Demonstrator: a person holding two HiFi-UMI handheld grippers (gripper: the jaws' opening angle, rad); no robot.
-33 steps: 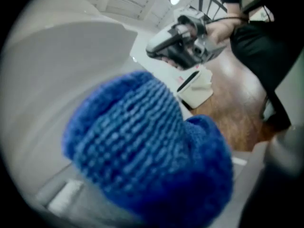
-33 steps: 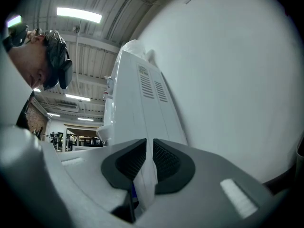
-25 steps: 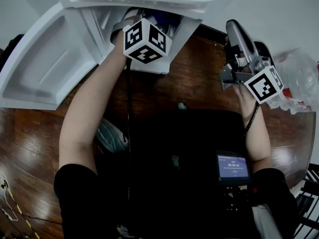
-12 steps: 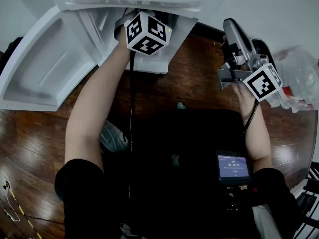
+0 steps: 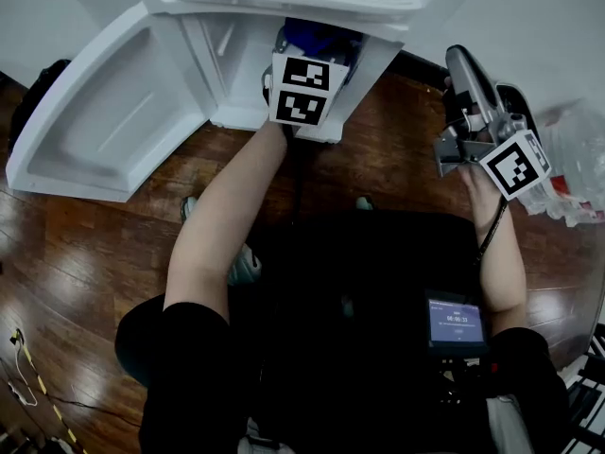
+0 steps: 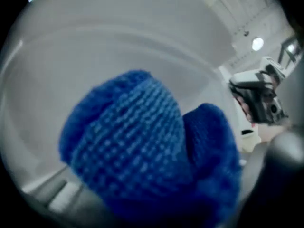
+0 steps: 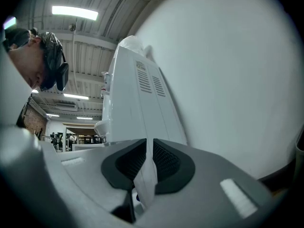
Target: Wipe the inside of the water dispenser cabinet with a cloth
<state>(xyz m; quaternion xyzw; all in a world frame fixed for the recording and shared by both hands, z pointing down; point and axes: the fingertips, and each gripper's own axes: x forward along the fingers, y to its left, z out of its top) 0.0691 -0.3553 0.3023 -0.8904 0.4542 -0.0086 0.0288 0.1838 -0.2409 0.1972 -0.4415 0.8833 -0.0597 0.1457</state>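
The white water dispenser cabinet stands open at the top of the head view, its door swung out to the left. My left gripper reaches level into the opening, shut on a blue knitted cloth. In the left gripper view the cloth bunches over the jaws and hides them, against the cabinet's white inner wall. My right gripper is held up outside, to the right of the cabinet. Its pads are shut on a thin white strip, and the dispenser's side rises beyond.
Dark wooden floor lies around the cabinet. A crumpled clear plastic bag sits at the right edge. A small lit screen hangs at my front. A plain white wall stands right of the dispenser.
My left gripper has rolled about its own line, so its marker cube shows other faces, and the blue cloth now shows inside the cabinet. The right gripper has kept still.
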